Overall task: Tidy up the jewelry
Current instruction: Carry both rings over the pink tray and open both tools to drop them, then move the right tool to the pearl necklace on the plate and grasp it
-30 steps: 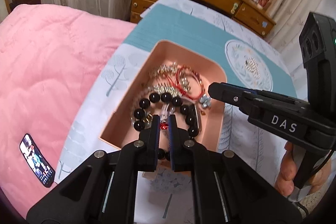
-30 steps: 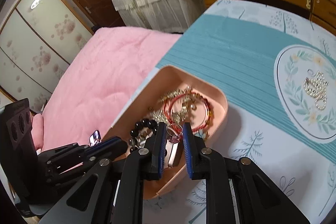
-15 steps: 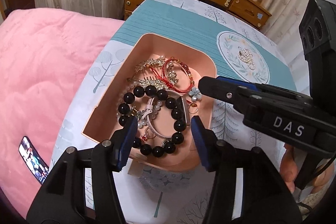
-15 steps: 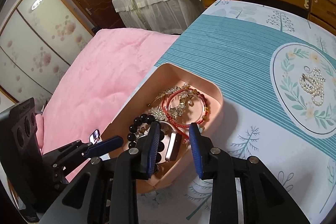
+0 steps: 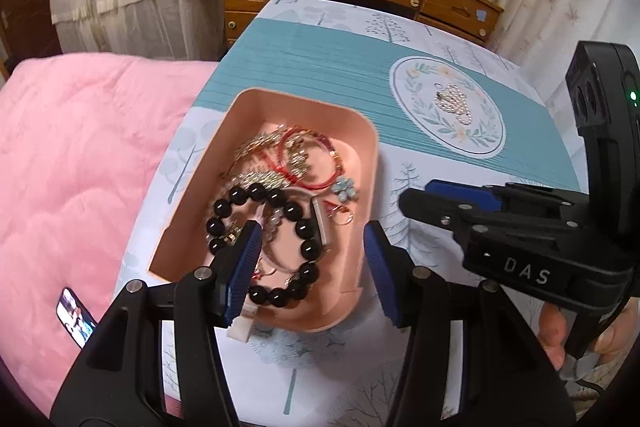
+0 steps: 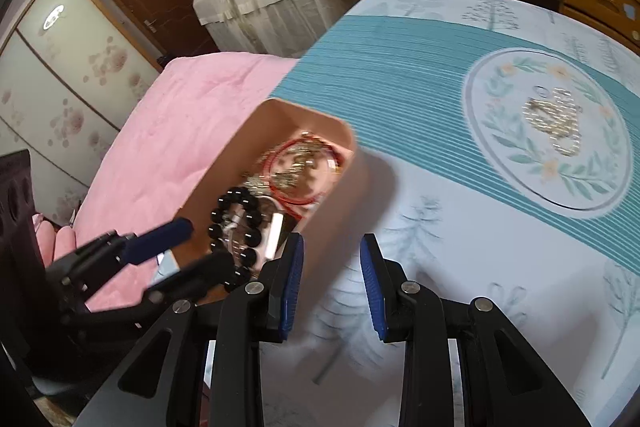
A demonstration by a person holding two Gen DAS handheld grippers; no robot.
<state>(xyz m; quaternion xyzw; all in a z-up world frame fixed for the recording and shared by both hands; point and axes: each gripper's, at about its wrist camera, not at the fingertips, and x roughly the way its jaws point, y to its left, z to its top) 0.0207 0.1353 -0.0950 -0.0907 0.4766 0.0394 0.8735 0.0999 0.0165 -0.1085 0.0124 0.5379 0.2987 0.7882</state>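
Left gripper (image 5: pixel 310 239) hangs open over the pink tray (image 5: pixel 362 125), nothing between its pads, the black bead bracelet (image 5: pixel 280 223) below. Right gripper (image 6: pixel 331 259) gapes too, empty, over tablecloth (image 6: pixel 460 227) just beside the tray wall. Only the left view shows the one blue flower charm (image 5: pixel 345 188), one phone (image 5: pixel 76 319) on the pink quilt (image 5: pixel 80 155). One pearl strand (image 5: pixel 454 103) lies well apart on the printed circle; both views catch it
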